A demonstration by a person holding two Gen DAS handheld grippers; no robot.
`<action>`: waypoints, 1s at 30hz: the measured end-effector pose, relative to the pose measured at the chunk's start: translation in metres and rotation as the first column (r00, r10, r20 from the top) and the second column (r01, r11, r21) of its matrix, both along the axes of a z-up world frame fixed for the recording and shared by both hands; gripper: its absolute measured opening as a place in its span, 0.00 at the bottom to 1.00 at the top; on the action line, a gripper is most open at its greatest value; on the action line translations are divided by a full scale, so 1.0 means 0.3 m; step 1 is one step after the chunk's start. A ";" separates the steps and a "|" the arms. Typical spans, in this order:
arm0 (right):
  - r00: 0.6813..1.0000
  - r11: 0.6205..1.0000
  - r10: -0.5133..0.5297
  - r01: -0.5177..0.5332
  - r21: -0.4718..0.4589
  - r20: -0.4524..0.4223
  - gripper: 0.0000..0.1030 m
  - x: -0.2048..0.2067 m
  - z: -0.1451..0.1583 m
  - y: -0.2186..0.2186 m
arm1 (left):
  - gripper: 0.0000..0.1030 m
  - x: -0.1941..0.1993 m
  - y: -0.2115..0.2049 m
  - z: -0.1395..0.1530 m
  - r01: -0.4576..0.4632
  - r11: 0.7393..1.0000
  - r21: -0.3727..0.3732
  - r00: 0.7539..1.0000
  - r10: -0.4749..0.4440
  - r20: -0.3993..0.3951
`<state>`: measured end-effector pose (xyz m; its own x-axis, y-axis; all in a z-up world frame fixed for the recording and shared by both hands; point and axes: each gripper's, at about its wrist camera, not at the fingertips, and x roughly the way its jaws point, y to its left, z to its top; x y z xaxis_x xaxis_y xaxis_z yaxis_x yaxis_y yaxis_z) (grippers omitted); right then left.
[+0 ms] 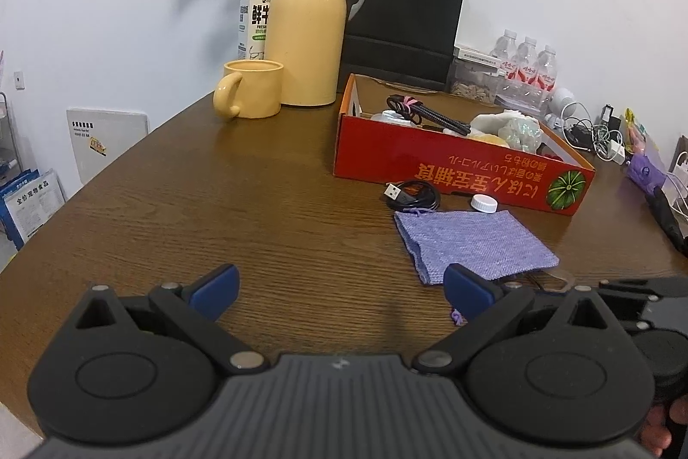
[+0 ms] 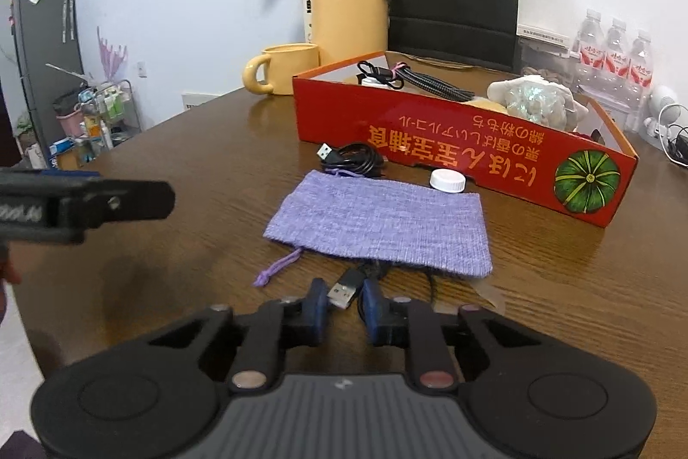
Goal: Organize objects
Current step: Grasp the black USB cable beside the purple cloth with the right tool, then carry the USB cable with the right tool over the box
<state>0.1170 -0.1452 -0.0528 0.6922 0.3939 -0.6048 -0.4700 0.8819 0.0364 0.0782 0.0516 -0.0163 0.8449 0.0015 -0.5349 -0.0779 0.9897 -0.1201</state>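
Note:
A silver USB plug [image 2: 344, 292] on a black cable lies at the near edge of a purple knitted pouch [image 2: 378, 220], and the cable runs under the pouch. My right gripper [image 2: 345, 304] is shut on this plug, its blue pads [image 2: 319, 306] pressing it from both sides. A second black USB cable [image 2: 354, 158] lies coiled beyond the pouch, beside a white cap [image 2: 447, 181]. Behind them stands the red cardboard box [image 2: 451, 153], which holds cables and soft items. My left gripper [image 1: 342, 293] hangs open over bare table, left of the pouch [image 1: 468, 239], with nothing between its fingers.
A yellow mug [image 1: 251, 89], a yellow thermos jug [image 1: 307, 24], a milk carton [image 1: 253, 20] and a black paper bag [image 1: 406, 24] stand at the back. Water bottles [image 1: 526, 67] and tangled chargers [image 1: 602, 136] sit at the far right. The table's edge curves away on the left.

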 end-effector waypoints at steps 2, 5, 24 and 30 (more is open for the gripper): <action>1.000 1.000 0.008 -0.008 0.009 0.004 0.13 -0.017 0.003 -0.015 | 1.00 0.002 -0.005 0.000 0.001 1.000 0.001 1.000 -0.001 -0.002; 1.000 0.999 0.017 -0.018 0.027 0.021 0.12 -0.043 0.017 -0.038 | 1.00 0.004 -0.014 0.000 0.011 1.000 0.003 1.000 -0.011 -0.003; 0.980 0.992 -0.110 0.097 0.084 0.166 0.12 -0.035 0.115 -0.336 | 1.00 0.091 -0.330 -0.038 0.201 0.979 0.044 0.979 -0.200 -0.032; 0.978 0.994 -0.106 0.099 0.045 0.182 0.12 0.008 0.113 -0.405 | 0.83 0.148 -0.468 -0.079 0.255 0.966 0.051 0.966 -0.251 -0.063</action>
